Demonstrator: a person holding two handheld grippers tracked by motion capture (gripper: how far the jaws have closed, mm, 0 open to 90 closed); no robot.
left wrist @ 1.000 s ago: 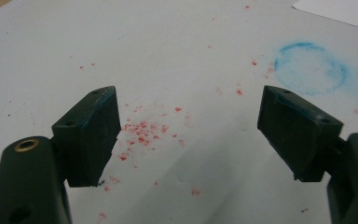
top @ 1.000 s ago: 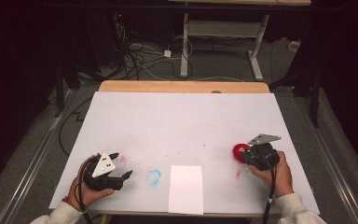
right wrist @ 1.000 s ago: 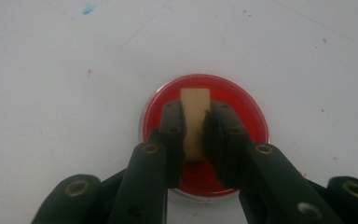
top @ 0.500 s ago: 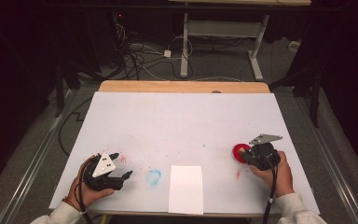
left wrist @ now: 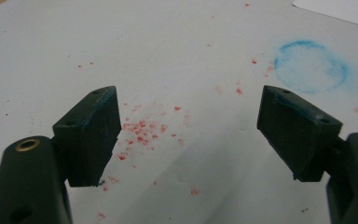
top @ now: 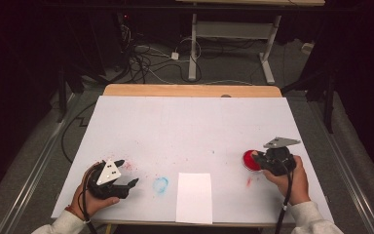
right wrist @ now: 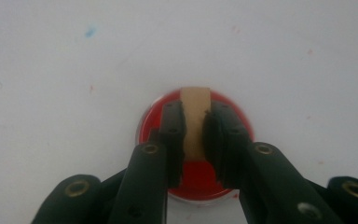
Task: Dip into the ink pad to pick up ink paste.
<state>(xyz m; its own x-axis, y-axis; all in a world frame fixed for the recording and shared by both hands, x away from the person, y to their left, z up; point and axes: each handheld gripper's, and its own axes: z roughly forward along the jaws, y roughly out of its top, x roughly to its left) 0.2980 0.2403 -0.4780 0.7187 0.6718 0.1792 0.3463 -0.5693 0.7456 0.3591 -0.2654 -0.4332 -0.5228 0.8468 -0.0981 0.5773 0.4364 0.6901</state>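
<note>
White table (top: 190,126), wooden strip along far edge; cables on floor beyond. Left gripper (top: 125,173), held in left hand (top: 88,200) near the front left corner: jaws spread wide, nothing between them, resting low over the tabletop; grey three-cornered plate on top. Same left gripper (left wrist: 186,135) seen in its own view with both pads apart over a scatter of red specks (left wrist: 142,130). Blue smudged ring (top: 160,185) on the surface just right of that gripper, also seen at upper right of the left gripper view (left wrist: 311,66). White sheet of paper (top: 194,197) lying flat at the front edge, between the two hands, right of the blue ring. Right gripper (top: 258,158), held in right hand (top: 292,180) at the right side of the table: jaws closed on a tan strip (right wrist: 196,119), upright between the pads, over a round red dish (right wrist: 198,182). Red dish (top: 250,161) on the table directly at the gripper's tips, well apart from the paper. Small red smear (top: 249,182) just in front of the dish.
</note>
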